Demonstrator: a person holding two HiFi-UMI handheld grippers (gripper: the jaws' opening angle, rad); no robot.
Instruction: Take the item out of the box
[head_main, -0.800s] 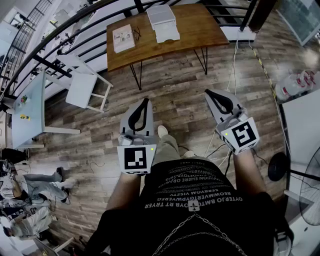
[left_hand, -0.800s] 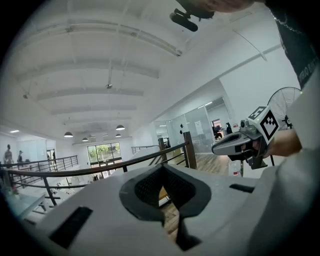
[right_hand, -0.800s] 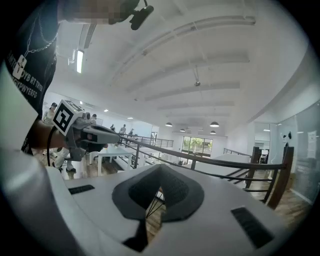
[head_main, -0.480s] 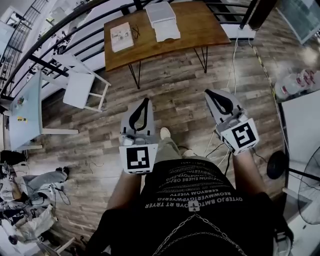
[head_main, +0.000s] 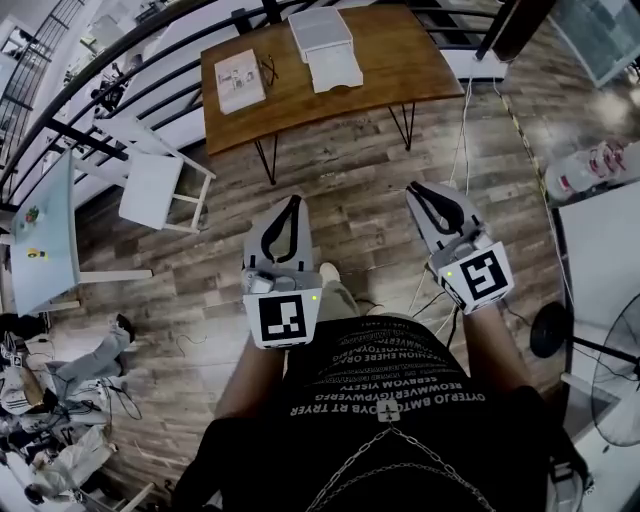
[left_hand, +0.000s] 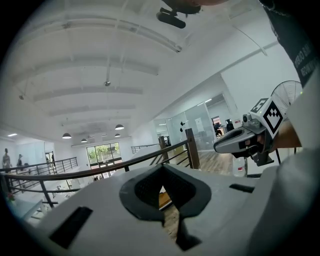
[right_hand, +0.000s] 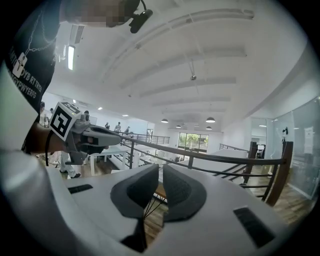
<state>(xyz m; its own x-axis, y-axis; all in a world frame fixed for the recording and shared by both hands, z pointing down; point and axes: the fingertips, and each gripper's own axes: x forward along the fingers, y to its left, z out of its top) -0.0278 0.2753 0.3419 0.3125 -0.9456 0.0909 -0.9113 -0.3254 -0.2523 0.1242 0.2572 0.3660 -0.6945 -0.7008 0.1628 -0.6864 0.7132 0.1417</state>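
Across the floor at 12 o'clock, on the wooden table (head_main: 400, 60), sat one white box (head_main: 320, 28), with a tray or lid (head_main: 335, 68) touching it at 6 o'clock. Its contents were hidden from me. I'd guess something light and stiff, best pinched by an edge standing clear of the wall. One flat packet (head_main: 238, 80) lay at the box's 9 o'clock. Two grippers hung well short of the table, the left gripper (head_main: 292, 203) and the right gripper (head_main: 417, 190), both with jaws together on nothing.
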